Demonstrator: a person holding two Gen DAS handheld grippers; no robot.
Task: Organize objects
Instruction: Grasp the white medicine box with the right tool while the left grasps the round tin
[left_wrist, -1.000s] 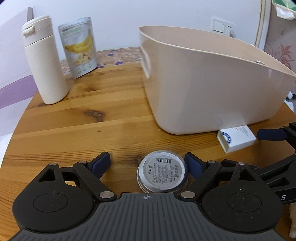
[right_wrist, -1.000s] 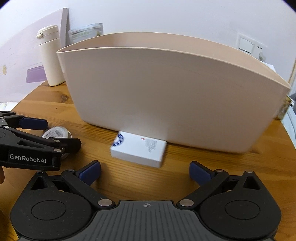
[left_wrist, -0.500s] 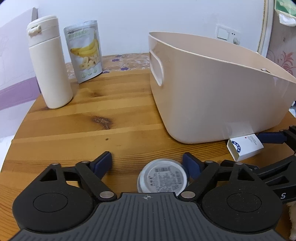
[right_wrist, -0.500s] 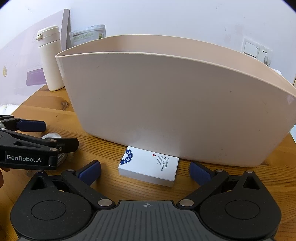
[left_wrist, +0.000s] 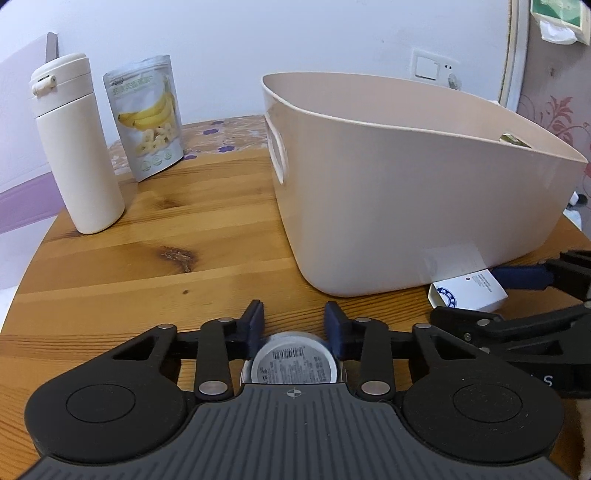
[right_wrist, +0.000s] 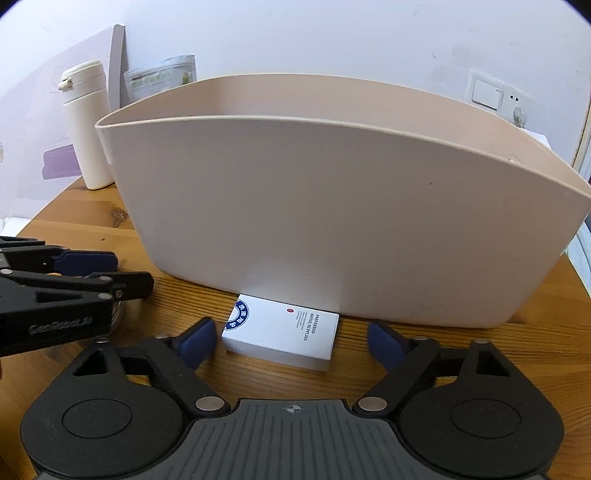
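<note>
Left hand-held gripper (left_wrist: 293, 325): jaws just closing, now clamped on round tin (left_wrist: 294, 363), low on tabletop (left_wrist: 147, 266), just beside bin front corner.
Right hand-held gripper (right_wrist: 291, 341): jaws just closing, apart yet; white box (right_wrist: 282, 339) between pads, not pressed.
White box: flat on tabletop, far edge touching or nearly touching bin (right_wrist: 332, 221) wall; can't tell which.
Bin: beige, open top, centre of tabletop.
Left behind: bottle (left_wrist: 75, 147) & banana-chip pouch (left_wrist: 147, 118), upright, well apart from bin.
Risk 1: tin gripped near its edge, smooth side; could slip or tilt on lift.
Risk 2: right pads could shove box against bin wall & twist it, not pinch it.
Risk 3: 2 grippers near each other; lifting together could clash.
Hidden: tin's lower half behind gripper body; bin interior mostly unseen, 1 item corner peeking at far rim; tin label too small to read.
</note>
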